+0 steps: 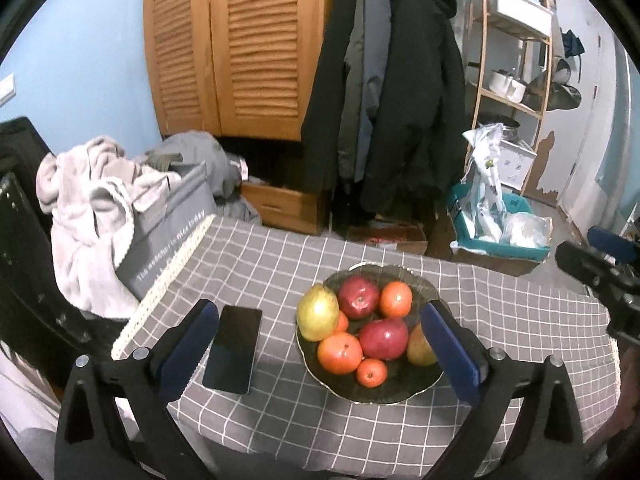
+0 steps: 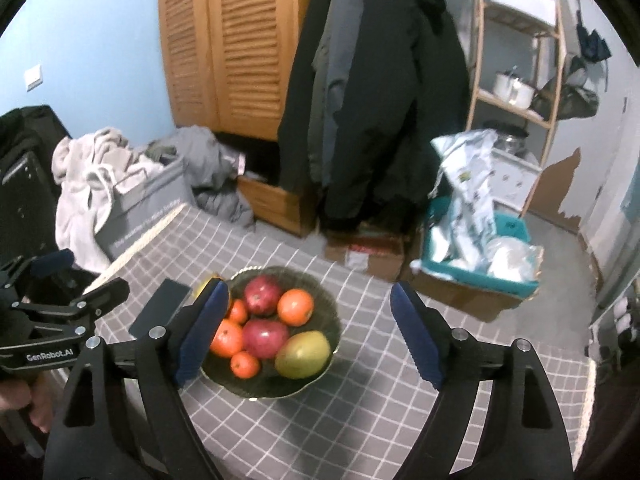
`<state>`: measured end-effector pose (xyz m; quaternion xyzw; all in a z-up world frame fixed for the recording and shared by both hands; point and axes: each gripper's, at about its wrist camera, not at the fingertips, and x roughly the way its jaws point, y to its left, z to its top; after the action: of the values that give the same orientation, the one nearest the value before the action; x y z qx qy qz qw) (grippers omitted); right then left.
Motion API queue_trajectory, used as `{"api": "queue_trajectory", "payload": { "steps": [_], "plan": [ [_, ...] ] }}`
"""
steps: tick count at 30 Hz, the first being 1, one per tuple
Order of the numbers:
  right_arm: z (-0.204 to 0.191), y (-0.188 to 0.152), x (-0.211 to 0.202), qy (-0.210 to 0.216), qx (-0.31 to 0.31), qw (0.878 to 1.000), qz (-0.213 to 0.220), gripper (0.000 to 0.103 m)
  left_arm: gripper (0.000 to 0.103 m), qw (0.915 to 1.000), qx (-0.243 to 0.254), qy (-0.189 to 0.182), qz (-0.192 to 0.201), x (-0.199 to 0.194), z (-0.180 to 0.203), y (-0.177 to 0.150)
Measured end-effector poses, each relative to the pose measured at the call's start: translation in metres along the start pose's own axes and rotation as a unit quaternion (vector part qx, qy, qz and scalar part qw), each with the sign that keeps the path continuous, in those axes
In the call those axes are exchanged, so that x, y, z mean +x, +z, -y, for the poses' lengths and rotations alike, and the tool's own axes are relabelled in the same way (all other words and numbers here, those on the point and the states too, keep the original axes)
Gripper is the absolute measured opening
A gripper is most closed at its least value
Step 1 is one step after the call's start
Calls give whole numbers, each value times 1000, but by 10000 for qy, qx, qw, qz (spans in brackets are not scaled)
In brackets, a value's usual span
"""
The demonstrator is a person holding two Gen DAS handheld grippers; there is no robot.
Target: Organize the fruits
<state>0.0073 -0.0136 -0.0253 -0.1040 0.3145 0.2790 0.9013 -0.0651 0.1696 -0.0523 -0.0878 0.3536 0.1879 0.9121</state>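
Observation:
A dark glass bowl point(image 1: 384, 394) point(image 2: 326, 312) sits on the grey checked tablecloth point(image 1: 280, 420) point(image 2: 360, 420). It holds two red apples point(image 1: 358, 296) point(image 2: 262, 294), several oranges point(image 1: 340, 353) point(image 2: 295, 307), a yellow-green pear point(image 1: 318, 312) and a mango point(image 2: 303, 354). My left gripper point(image 1: 316, 344) is open and empty, hovering above the table before the bowl. My right gripper point(image 2: 308, 330) is open and empty, above the bowl's near right side. The right gripper also shows at the left wrist view's right edge point(image 1: 600, 276).
A black phone point(image 1: 233, 349) point(image 2: 160, 308) lies left of the bowl. A grey laundry box with clothes point(image 1: 160, 216) stands past the table's left edge. Behind are a wooden wardrobe point(image 1: 240, 48), hanging coats point(image 1: 384, 92), a shelf and a teal crate point(image 1: 500, 232).

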Motion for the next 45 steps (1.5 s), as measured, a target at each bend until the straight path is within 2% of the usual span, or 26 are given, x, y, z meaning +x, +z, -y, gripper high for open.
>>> {"api": "queue_trajectory", "payload": {
  "steps": [19,26,36,45],
  "plan": [
    [27,11,-57,-453,62,9963,724,83,102,9963,87,-393,760,-42,27,27],
    [37,12,-66,-646,95,9937,907,83,102,9956,123,-486,795,-42,35,31],
    [51,7,-74,-830,212,9907,1060,83,102,9928,98,-557,1052,-53,41,33],
    [51,7,-75,-854,202,9902,1082,83,102,9921,187,-523,1126,-56,47,32]
  ]
}}
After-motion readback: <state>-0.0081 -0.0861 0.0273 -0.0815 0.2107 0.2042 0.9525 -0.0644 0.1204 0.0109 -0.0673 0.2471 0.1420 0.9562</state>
